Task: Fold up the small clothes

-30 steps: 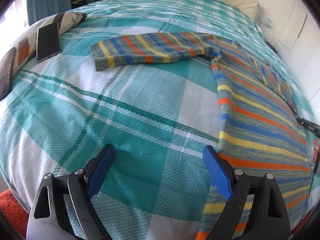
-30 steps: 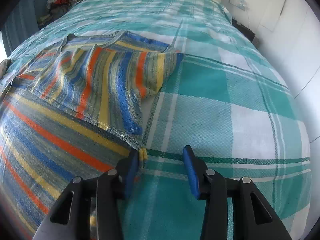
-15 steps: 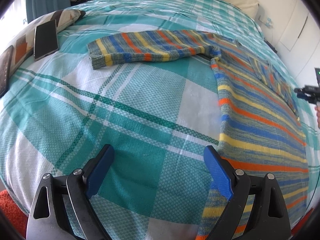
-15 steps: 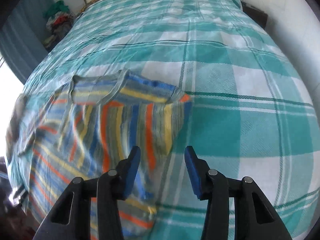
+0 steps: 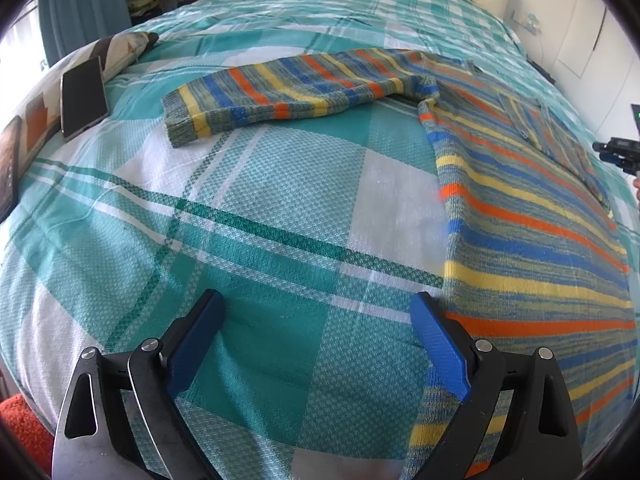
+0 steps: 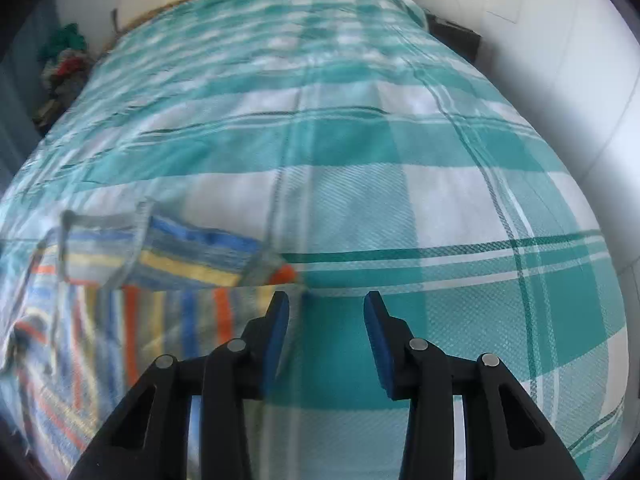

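A small striped knitted sweater (image 5: pixel 520 208) in blue, yellow and orange lies flat on the bed, one sleeve (image 5: pixel 288 88) stretched out to the left, the other folded over its body. My left gripper (image 5: pixel 316 320) hovers wide open above the bedspread by the sweater's lower left hem, nothing between its blue pads. In the blurred right wrist view the sweater (image 6: pixel 160 280) sits at the lower left. My right gripper (image 6: pixel 326 320) hangs just right of the sweater's shoulder corner, its jaws closing a little with only bedspread showing between them.
A teal and white checked bedspread (image 5: pixel 240 220) covers the bed. A phone (image 5: pixel 82 96) rests on a patterned cushion (image 5: pixel 128 46) at the left edge. Piled clothes (image 6: pixel 60 68) stand beyond the bed's far left corner. White walls (image 6: pixel 560 80) run along the right.
My right gripper has left the sweater's lower hem and moved up along its right side to the shoulder corner, its jaws slightly narrower. The left gripper has stayed nearly still.
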Demonstrator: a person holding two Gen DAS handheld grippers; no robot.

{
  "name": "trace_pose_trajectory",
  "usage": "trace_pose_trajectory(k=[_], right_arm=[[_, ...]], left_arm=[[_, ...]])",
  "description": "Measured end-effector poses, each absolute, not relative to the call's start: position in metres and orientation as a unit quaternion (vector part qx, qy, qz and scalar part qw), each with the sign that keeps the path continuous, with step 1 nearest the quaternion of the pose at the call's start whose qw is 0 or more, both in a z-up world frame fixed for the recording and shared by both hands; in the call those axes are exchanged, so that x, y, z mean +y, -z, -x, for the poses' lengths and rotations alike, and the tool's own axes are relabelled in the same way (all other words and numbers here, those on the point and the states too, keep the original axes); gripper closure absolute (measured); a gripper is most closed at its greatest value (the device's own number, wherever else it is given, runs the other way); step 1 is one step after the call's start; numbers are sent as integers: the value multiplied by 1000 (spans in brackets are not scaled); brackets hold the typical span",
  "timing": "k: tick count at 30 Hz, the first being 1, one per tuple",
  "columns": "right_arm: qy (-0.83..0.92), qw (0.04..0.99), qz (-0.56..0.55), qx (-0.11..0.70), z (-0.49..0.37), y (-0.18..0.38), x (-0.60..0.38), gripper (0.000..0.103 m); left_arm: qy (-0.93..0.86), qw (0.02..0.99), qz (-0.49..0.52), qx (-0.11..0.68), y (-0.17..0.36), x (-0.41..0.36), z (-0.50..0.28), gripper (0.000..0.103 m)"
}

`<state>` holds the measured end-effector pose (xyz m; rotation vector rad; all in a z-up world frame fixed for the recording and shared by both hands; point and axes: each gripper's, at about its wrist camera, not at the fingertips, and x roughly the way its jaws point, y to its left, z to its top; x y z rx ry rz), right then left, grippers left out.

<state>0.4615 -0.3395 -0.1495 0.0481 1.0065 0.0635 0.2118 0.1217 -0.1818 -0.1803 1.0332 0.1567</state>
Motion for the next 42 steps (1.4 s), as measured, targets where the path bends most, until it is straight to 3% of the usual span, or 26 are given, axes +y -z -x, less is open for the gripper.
trace_pose_trajectory(k=[3,5,6,7,10,15,18,22,27,31,33,35,38,42], right_arm=[[-198,840,-78,499,-432,147,-314,67],[-226,816,-46,531,-419,164,-299,75],[-187,812,11,553,-413,180,-298,81],[-155,813,31,561,-410,189,-304,97],[-67,838,8,541,-392,177,-339,84],[-118,848,30,515,-313,132,-327,84],[-171,839,32,515,-237,124,-299,77],[-209,814,1,542,-142,152,-268,76],[-132,809,-53,571,-72,192,-280,76],[-78,820,-123,554,-44,182,-302,76],[-69,836,-114,532,-38,168,-302,69],[-63,854,-106,506,-34,153,-301,52],[-52,875,-105,469,-31,133,-300,44],[-63,877,-98,466,-27,122,-290,43]], left_arm=[[-77,863,83,492,182,122,-211,8],[-78,863,76,492,182,120,-210,7],[-78,864,71,493,182,120,-208,7],[-79,864,67,493,182,119,-206,7],[-81,867,66,487,178,120,-197,7],[-90,876,88,465,167,127,-181,8],[-67,886,98,448,151,119,-163,8],[-2,890,51,453,145,81,-144,8],[33,854,-58,516,179,35,-133,6],[21,851,-22,524,172,45,-135,5],[13,851,-2,524,170,52,-133,5],[10,850,-5,526,168,51,-131,4],[15,847,-6,531,174,52,-135,1],[25,848,6,529,178,56,-130,0]])
